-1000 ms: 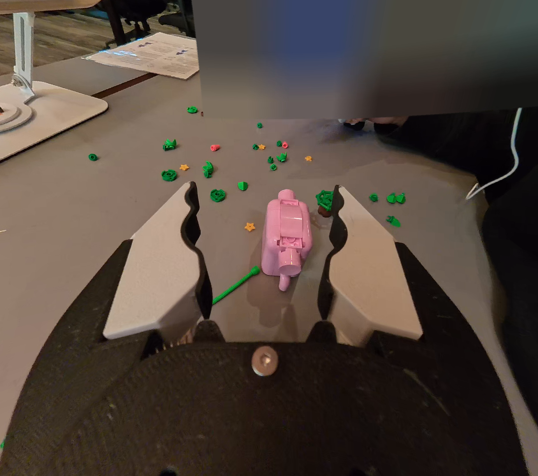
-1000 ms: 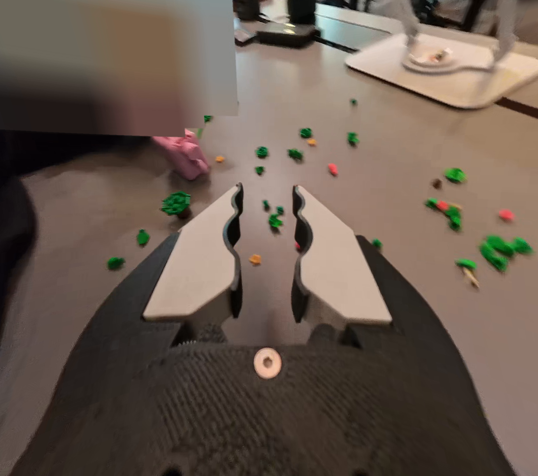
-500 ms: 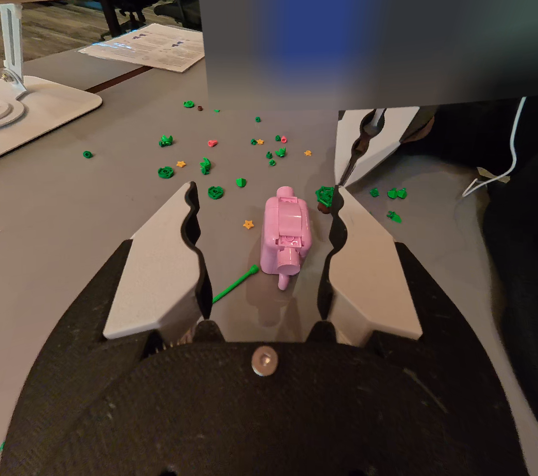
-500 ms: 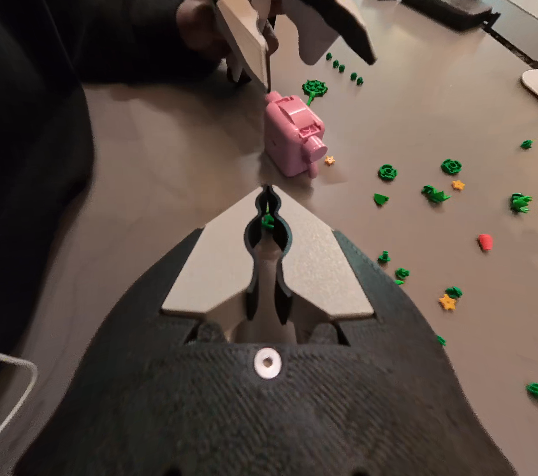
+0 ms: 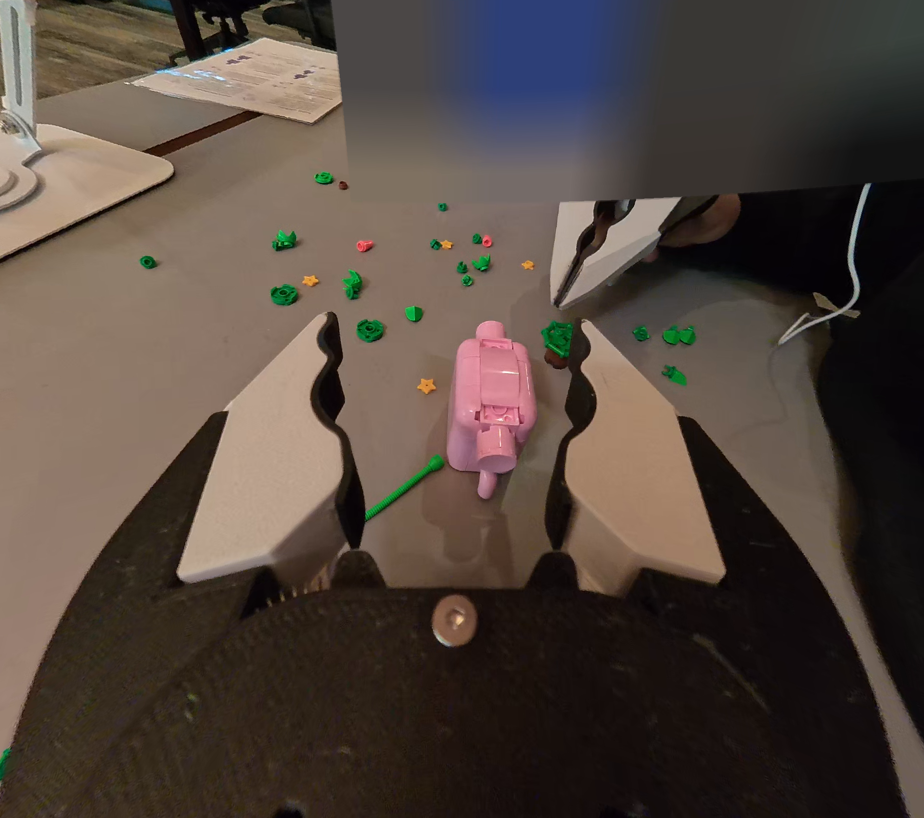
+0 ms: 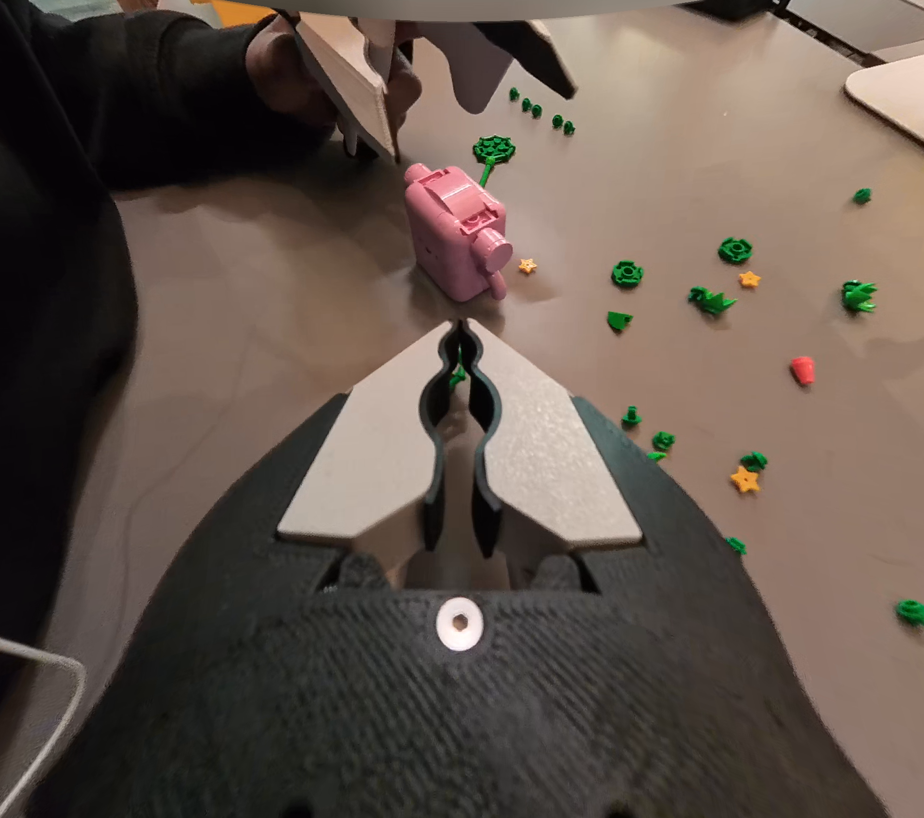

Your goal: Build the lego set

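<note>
2 grippers (image 5: 455,324) (image 6: 460,326) flanking pink build (image 5: 492,404)

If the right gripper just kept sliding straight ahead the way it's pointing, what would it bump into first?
Most likely the pink lego build, which sits just ahead of the right gripper with bare table between; depth is hard to judge.

right hand-held gripper (image 6: 460,328) pinching green piece (image 6: 457,376), pink build (image 6: 456,229) beyond

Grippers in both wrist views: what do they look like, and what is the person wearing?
The left gripper and right gripper match: pale grey wedge-shaped fingers with wavy black inner edges, on a black textured printed body bearing one centre screw. No markings visible. The person wears a black long sleeve. A thin white cable runs nearby.
</note>
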Motion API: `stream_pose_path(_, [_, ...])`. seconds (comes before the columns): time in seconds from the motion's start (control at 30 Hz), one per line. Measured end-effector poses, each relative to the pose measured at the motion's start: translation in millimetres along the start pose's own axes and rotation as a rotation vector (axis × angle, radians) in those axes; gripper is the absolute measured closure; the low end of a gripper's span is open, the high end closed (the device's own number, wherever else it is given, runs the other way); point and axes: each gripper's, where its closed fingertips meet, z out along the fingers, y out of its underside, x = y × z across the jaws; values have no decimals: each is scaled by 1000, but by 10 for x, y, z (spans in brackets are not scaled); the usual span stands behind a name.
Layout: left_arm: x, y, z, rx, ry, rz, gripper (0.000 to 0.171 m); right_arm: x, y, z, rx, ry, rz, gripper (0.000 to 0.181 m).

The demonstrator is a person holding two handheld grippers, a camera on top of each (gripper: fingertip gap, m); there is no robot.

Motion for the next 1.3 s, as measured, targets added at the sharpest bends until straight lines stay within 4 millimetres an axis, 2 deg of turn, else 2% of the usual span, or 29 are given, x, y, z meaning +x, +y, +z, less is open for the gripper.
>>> stream_pose_path(0.6, [-21,-12,-12,12,4,-25,83,78,-26,-104,43,-23,92,181])
stream_pose_path(1.3, [-33,-12,-14,13,8,-34,83,-135,71,-106,-24,-173,80,181])
